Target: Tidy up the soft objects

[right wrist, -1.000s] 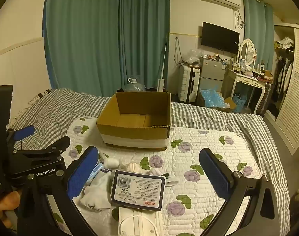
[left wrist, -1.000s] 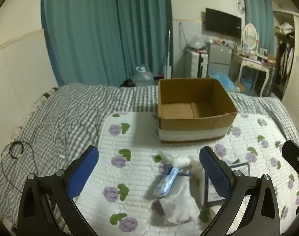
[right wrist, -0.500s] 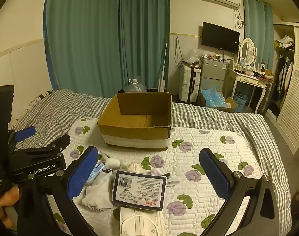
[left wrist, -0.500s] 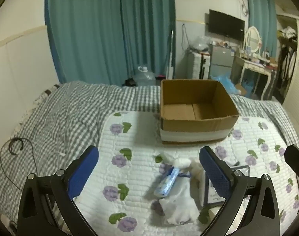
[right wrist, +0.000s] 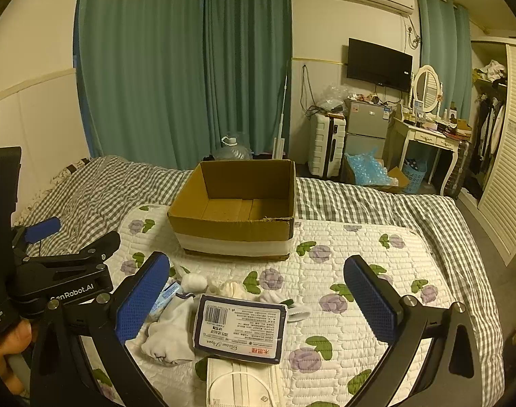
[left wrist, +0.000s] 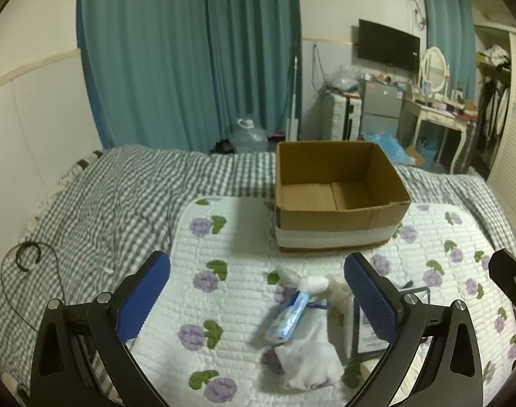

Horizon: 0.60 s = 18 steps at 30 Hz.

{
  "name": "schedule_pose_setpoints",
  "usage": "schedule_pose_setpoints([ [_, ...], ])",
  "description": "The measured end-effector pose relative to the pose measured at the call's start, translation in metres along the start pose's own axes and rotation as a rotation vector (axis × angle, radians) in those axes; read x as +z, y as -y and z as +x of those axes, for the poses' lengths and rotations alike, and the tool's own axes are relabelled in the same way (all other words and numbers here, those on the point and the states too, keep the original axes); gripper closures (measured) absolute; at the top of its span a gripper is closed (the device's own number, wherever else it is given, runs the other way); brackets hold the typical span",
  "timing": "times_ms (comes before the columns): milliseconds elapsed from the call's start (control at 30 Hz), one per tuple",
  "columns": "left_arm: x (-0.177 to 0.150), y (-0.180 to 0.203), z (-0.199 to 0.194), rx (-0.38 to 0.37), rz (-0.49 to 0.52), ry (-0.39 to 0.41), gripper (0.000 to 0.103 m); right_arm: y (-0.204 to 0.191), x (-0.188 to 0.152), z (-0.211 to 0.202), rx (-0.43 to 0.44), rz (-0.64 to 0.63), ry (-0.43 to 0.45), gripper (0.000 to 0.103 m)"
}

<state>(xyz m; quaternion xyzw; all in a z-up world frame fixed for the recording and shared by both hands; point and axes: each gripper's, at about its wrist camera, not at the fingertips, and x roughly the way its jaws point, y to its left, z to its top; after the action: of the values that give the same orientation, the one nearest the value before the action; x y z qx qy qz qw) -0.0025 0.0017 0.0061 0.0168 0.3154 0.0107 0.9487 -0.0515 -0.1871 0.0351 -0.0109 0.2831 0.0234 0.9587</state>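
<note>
An empty open cardboard box (left wrist: 339, 196) (right wrist: 237, 210) stands on a white quilted mat with purple flowers (left wrist: 224, 305) (right wrist: 342, 271). In front of it lies a pile of soft things: a white cloth (left wrist: 308, 356) (right wrist: 171, 332), a small blue packet (left wrist: 286, 315) (right wrist: 163, 300), a dark flat pack with a barcode (right wrist: 241, 329), a white face mask (right wrist: 241, 385) and rolled white socks (right wrist: 195, 281). My left gripper (left wrist: 256, 300) is open and empty above the pile. My right gripper (right wrist: 256, 300) is open and empty over the dark pack.
The mat lies on a bed with a grey checked cover (left wrist: 98, 210) (right wrist: 376, 200). A black cable (left wrist: 27, 254) lies at the bed's left edge. Teal curtains (left wrist: 190, 57), a suitcase, a small fridge and a dressing table (right wrist: 427, 135) stand beyond the bed.
Both views have shifted slightly, with the left gripper rising a little. Both grippers stay open and nothing on the mat has moved.
</note>
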Motion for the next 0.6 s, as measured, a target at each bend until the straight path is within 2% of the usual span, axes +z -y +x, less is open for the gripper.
schedule_pose_setpoints([
  [600, 0.0009, 0.0020, -0.0045, -0.013, 0.007, 0.029, 0.000, 0.0001, -0.0016, 0.0021, 0.001, 0.002, 0.000, 0.000],
])
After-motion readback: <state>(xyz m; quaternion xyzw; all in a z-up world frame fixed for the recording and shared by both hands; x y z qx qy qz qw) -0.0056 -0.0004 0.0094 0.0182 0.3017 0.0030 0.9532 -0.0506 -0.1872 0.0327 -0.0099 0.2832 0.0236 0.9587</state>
